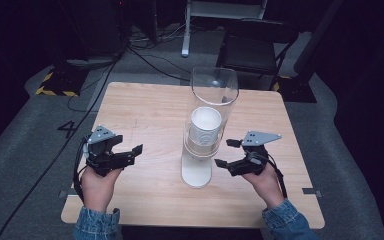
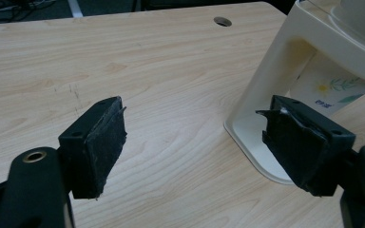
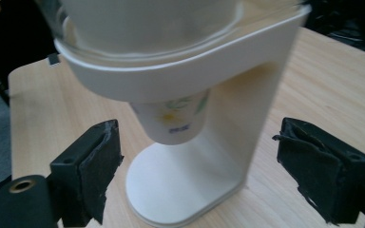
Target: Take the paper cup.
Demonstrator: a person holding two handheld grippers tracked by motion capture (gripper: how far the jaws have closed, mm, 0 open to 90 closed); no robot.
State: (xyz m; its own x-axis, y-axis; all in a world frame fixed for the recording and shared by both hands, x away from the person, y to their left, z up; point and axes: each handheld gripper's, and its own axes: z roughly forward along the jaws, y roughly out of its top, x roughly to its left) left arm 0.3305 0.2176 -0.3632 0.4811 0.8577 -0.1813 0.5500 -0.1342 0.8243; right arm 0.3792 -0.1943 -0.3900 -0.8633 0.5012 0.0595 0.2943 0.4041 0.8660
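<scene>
Left gripper (image 1: pixel 129 152) held low at eight o'clock of the high view, jaws spread wide with nothing between them, pointing toward three o'clock, gripped from below by the left hand (image 1: pixel 97 185) in a denim cuff. Right gripper (image 1: pixel 225 153) at four o'clock, jaws apart and empty, aimed toward nine o'clock, carried by the right hand (image 1: pixel 267 182), forearm coming in from five o'clock. Grey three-cornered plates on top of both.

Loads of bare table (image 1: pixel 145 107) left and right; just the cup dispenser (image 1: pixel 202 145) planted dead centre between both grippers.
</scene>
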